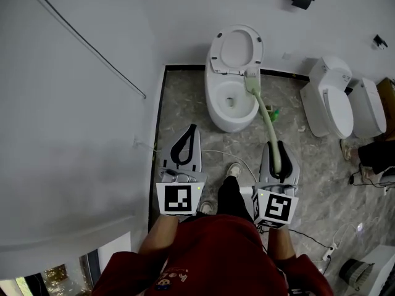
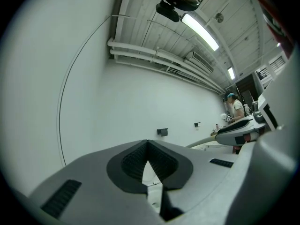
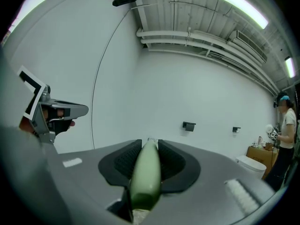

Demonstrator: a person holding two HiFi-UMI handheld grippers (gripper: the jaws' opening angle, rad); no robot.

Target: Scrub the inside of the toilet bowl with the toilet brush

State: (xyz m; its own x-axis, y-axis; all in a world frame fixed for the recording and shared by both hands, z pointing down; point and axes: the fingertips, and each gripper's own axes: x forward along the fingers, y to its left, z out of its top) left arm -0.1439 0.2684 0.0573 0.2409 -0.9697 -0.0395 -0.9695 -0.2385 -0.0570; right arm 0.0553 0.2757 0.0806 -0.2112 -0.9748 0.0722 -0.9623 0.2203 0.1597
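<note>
A white toilet point(image 1: 213, 106) stands against the far wall with lid and seat raised, its bowl open. The toilet brush has a long pale green handle point(image 1: 266, 119) and a white head point(image 1: 252, 78) that sits at the bowl's right rim, near the hinge. My right gripper point(image 1: 279, 150) is shut on the lower end of the handle point(image 3: 146, 172), which runs out between its pads point(image 3: 123, 161). My left gripper point(image 1: 193, 128) hangs left of the toilet with its tips together point(image 2: 148, 142) and nothing in it.
Two more white toilets point(image 1: 333, 100) point(image 1: 370, 106) stand at the right. A small green object point(image 1: 274, 113) lies on the floor beside the bowl. Cables and a power strip point(image 1: 330, 251) cross the marble floor. A white wall closes the left side. A person point(image 3: 285, 125) stands far right.
</note>
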